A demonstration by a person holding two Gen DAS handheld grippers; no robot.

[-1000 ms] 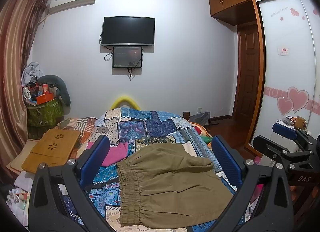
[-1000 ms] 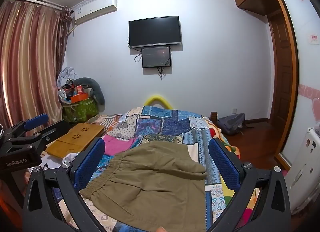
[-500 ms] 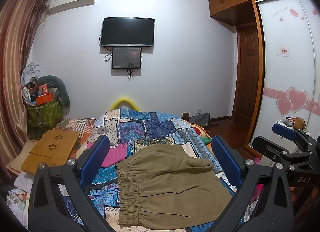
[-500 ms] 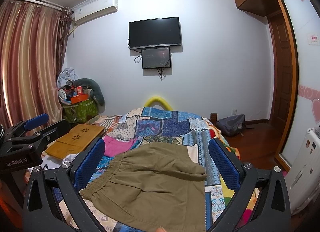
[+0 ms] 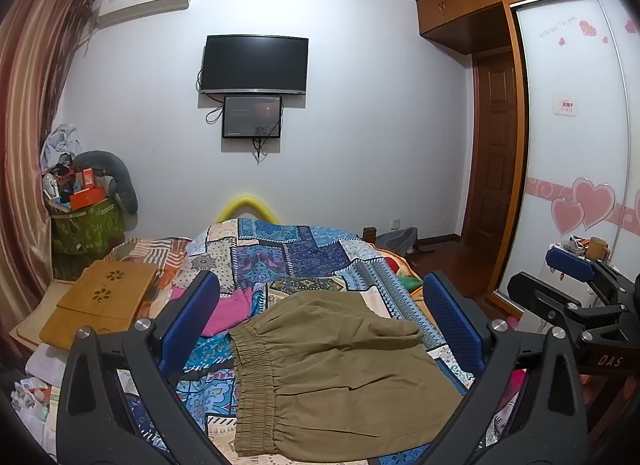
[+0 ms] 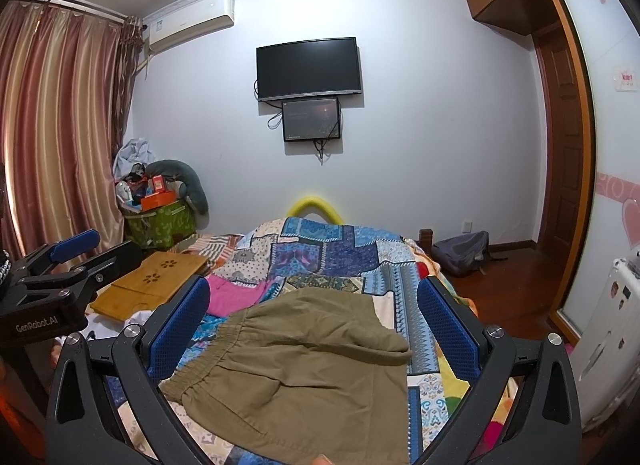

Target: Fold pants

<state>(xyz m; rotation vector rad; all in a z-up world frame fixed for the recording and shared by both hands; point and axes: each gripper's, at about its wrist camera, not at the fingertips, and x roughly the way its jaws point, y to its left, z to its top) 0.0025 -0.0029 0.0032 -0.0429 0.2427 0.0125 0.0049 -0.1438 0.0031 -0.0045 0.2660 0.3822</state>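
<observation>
Olive-brown pants lie folded in a compact shape on the patchwork bedspread, elastic waistband to the left; they also show in the right wrist view. My left gripper is open and empty, held above the pants with its blue pads wide apart. My right gripper is open and empty too, above the pants. The right gripper shows at the right edge of the left wrist view; the left gripper shows at the left edge of the right wrist view.
A pink garment lies on the bed left of the pants. A wooden lap tray sits at the bed's left side. A green basket of clutter stands by the curtain. A backpack is on the floor at right.
Both grippers have drifted very slightly; the view has shifted a little. The pants have not moved and both grippers stay open.
</observation>
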